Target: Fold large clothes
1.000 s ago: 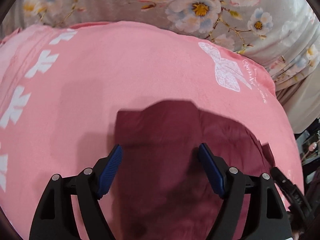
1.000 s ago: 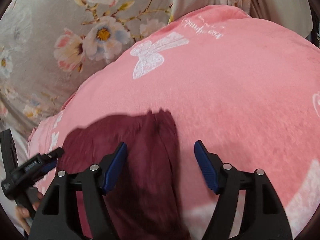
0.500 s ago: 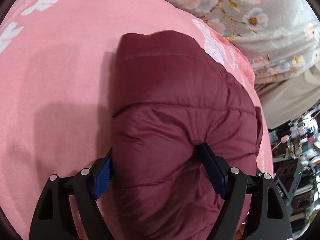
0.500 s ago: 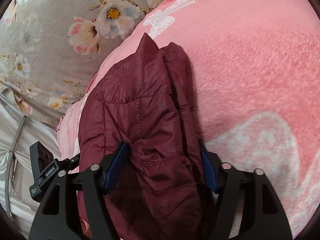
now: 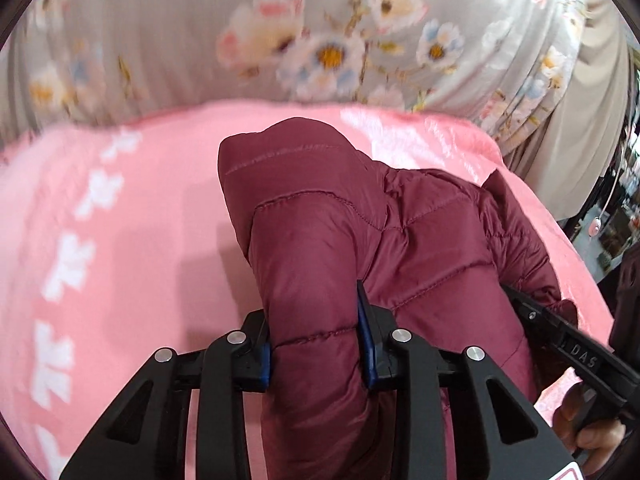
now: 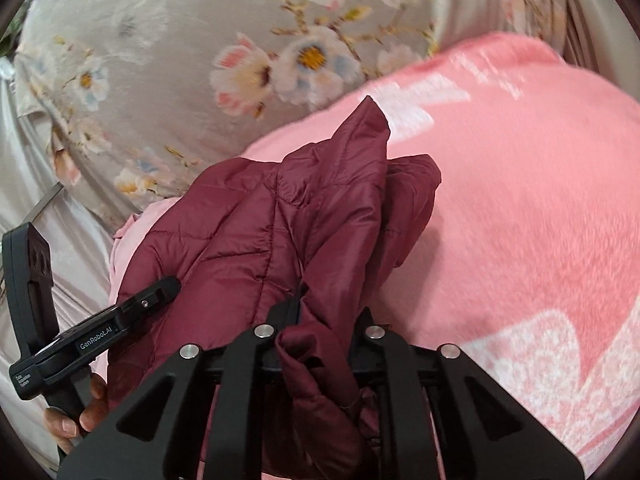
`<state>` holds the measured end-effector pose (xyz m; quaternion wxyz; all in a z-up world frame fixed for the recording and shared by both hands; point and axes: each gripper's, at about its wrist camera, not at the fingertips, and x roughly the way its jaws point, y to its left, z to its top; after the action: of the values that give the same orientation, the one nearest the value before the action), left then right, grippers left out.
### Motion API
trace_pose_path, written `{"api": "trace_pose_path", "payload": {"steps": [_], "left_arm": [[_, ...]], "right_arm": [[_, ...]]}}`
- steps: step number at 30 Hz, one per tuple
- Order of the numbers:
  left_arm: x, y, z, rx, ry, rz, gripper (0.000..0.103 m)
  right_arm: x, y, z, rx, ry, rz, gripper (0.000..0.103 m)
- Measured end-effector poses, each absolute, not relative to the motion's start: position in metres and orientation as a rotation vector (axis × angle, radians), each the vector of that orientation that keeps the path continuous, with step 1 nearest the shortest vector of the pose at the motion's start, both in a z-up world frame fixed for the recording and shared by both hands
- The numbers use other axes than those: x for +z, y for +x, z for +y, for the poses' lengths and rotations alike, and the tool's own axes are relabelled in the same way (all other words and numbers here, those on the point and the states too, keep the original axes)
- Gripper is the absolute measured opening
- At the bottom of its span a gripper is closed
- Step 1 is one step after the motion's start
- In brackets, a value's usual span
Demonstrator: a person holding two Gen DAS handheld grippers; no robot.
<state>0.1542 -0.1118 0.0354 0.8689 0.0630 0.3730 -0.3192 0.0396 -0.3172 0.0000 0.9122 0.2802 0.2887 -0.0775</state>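
Note:
A maroon quilted puffer jacket [image 5: 360, 240] lies bunched on a pink blanket [image 5: 120, 260]. My left gripper [image 5: 316, 344] is shut on a thick fold of the jacket, which bulges between its blue pads. My right gripper [image 6: 320, 320] is shut on another bunch of the jacket [image 6: 280, 232]; its pads are hidden in the fabric. The right gripper's body also shows at the right edge of the left wrist view [image 5: 568, 344], against the jacket. The left gripper's body shows at the left of the right wrist view [image 6: 100, 332].
The pink blanket [image 6: 520, 220] with white bow prints covers a bed. A grey floral sheet [image 5: 320, 40] lies beyond it. Beige fabric [image 5: 580, 140] and dark clutter stand at the far right of the left wrist view.
Both grippers have closed from open around the jacket to shut on its folds. The jacket has been gathered and lifted a little, and the views have tilted up toward the floral sheet.

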Motion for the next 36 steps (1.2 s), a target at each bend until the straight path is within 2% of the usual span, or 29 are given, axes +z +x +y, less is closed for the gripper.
{"api": "trace_pose_path", "payload": {"steps": [10,16,23,36], "left_arm": [[0.094,0.203,-0.074,-0.594,0.182,0.599,0.029],[0.1,0.248,-0.057,-0.566,0.188,0.546,0.029],[0.074,0.298,-0.05,-0.543,0.215,0.546,0.029],[-0.014,0.357,-0.054,-0.524,0.226,0.644,0.029]], "right_arm": [[0.046,0.112,-0.279,-0.086,0.46,0.488,0.012],[0.052,0.162,-0.26,-0.064,0.385,0.471,0.012],[0.028,0.216,-0.251,-0.05,0.367,0.514,0.012],[-0.044,0.276,-0.247,-0.066,0.372,0.637,0.012]]}}
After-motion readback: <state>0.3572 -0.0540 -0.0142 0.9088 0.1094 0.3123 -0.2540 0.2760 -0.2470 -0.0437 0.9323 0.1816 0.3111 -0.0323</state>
